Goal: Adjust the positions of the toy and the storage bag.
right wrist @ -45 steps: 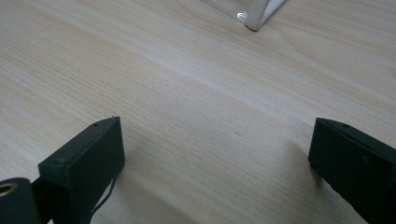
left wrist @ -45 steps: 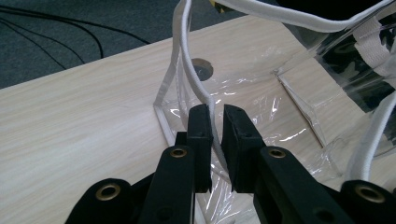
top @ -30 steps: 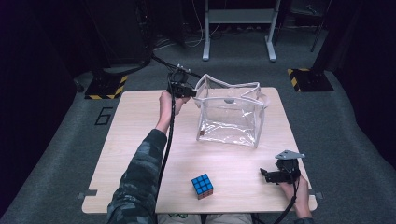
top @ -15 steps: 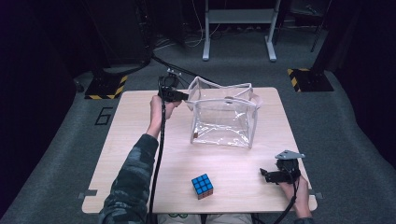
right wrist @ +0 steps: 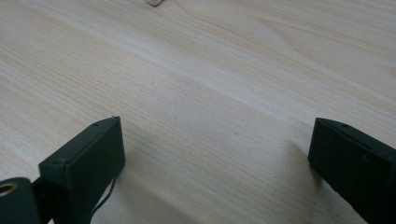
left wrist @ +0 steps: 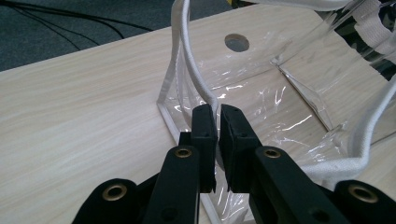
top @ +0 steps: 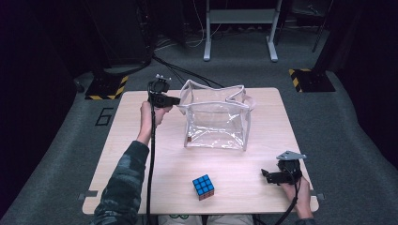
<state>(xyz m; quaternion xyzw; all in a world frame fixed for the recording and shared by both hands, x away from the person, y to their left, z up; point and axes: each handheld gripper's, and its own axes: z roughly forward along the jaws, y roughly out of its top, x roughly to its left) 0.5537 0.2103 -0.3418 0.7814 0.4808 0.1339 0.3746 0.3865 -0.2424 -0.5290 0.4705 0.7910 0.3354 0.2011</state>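
While the left tool (left wrist: 216, 122) pinches the white rim of the clear bag (top: 217, 123) at the far middle of the surface (top: 141, 154), the right tool (top: 274, 176) rests spread, and the cube (top: 203, 186) lies near, not yet bagged.

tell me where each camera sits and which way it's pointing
High view: above the person's side, looking forward and down on the table; both forearms, left gripper, right gripper, Rubik's cube.
Left gripper view: rides the left gripper, its jaws pinching the clear bag's white edge.
Right gripper view: rides the right gripper, jaws wide over bare wood.
Shared: high and left gripper views show the bag.
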